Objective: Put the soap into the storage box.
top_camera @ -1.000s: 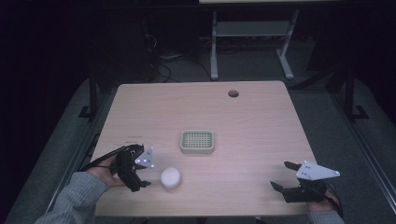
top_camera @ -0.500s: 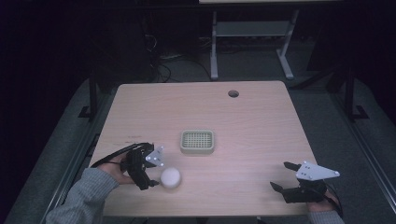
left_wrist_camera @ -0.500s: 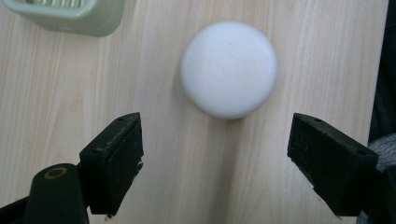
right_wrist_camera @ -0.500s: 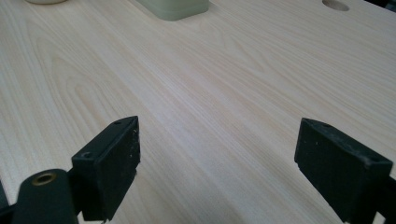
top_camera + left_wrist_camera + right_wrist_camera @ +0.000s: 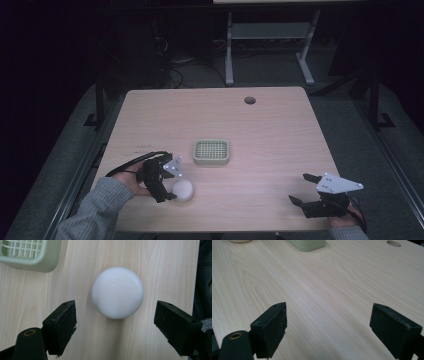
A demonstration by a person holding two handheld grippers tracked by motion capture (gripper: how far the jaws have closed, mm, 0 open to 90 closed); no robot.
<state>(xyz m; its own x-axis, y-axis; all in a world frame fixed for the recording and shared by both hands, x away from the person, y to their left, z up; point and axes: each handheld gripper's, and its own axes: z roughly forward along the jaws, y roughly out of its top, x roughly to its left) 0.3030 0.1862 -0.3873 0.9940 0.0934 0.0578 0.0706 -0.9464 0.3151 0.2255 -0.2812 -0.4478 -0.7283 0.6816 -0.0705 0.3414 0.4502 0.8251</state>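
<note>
Jaws of left gripper (image 5: pixel 115 327) spread wide, nothing clamped; white ball (image 5: pixel 117 292) seen dead centre of left gripper view, just ahead of gap, untouched by either pad. In high view ball (image 5: pixel 182 190) placed lower left of frame on table (image 5: pixel 270 130), green basket (image 5: pixel 211 152) up-right of it. Round, no long axis. Right gripper (image 5: pixel 307 190) parted, idle lower right, well apart. Left judged nearer; straight advance needed.

Pale wooden table (image 5: pixel 280 130) with a white ball (image 5: pixel 182 190) and green grid basket (image 5: pixel 211 152).
</note>
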